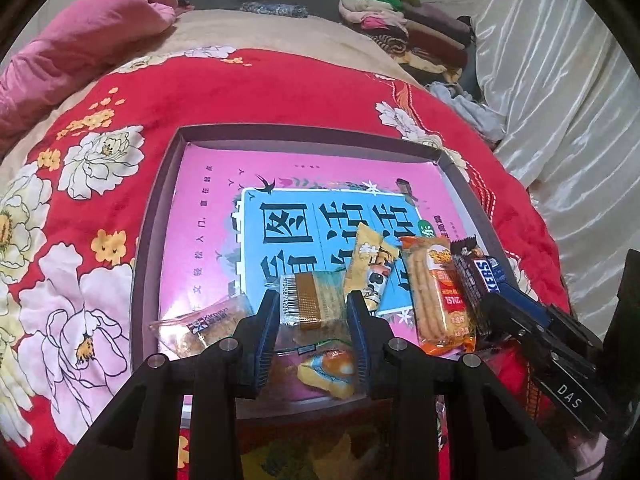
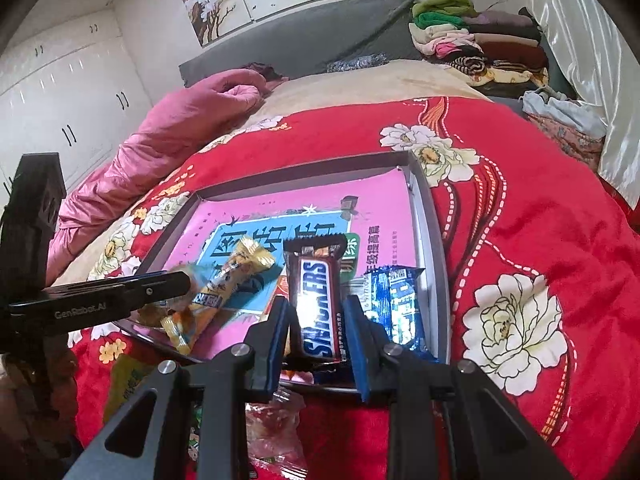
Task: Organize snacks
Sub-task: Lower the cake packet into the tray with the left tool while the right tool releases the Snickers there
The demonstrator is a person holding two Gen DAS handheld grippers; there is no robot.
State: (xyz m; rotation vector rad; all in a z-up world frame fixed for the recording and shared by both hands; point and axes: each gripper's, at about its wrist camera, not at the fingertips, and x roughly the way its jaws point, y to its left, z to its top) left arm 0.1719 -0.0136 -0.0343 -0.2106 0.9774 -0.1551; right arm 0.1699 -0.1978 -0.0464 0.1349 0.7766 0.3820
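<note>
A shallow grey box (image 1: 154,216) with a pink and blue printed bottom lies on the red floral bedspread. Several snacks lie at its near end. My left gripper (image 1: 313,304) stands open around a clear wafer packet (image 1: 316,296); a yellow-orange candy (image 1: 328,368) lies between its fingers lower down. Beside it are a yellow packet (image 1: 370,264) and an orange biscuit-stick packet (image 1: 438,292). My right gripper (image 2: 318,312) is shut on a Snickers bar (image 2: 318,304), held over the box's near right corner, next to a blue packet (image 2: 400,304).
A pink quilt (image 2: 168,136) lies at the left of the bed. Folded clothes (image 2: 480,40) are piled at the headboard. White curtain fabric (image 1: 560,100) hangs on the right. More wrapped snacks (image 2: 276,432) lie on the bedspread in front of the box.
</note>
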